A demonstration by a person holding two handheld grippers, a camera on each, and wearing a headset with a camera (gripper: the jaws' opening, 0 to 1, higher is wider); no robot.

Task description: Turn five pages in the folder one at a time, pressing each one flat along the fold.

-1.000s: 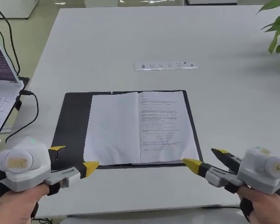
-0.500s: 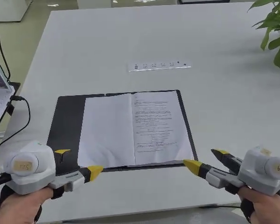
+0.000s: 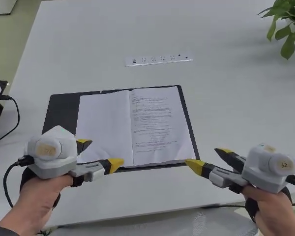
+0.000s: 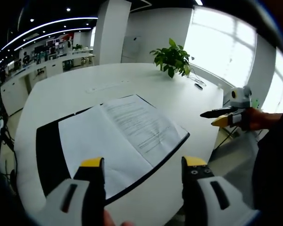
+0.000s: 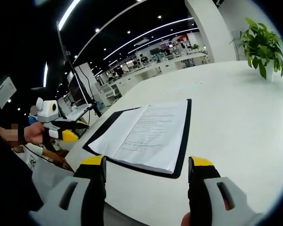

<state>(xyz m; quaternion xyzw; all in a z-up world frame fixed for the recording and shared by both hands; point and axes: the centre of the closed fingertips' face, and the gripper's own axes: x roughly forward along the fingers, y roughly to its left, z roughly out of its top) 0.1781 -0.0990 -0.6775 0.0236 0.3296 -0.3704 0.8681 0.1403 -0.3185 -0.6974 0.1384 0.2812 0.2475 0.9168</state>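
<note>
A black folder (image 3: 59, 110) lies open on the white table, with a blank page (image 3: 104, 125) on its left and a printed page (image 3: 157, 123) on its right. The folder (image 4: 49, 155) with its printed page (image 4: 141, 127) also lies ahead in the left gripper view, and the folder (image 5: 183, 141) in the right gripper view. My left gripper (image 3: 97, 155) hovers open over the folder's near left corner, holding nothing. My right gripper (image 3: 207, 159) is open just off the near right corner, also holding nothing.
A white power strip (image 3: 158, 59) sits beyond the folder. A potted plant (image 3: 284, 29) stands at the far right. A black cable (image 3: 5, 129) trails along the table's left edge. The near table edge (image 3: 152, 212) runs just under my hands.
The head view has shifted, so the folder sits higher and further left in the picture. My left gripper has moved right and forward over the folder's near left corner. Both stay open.
</note>
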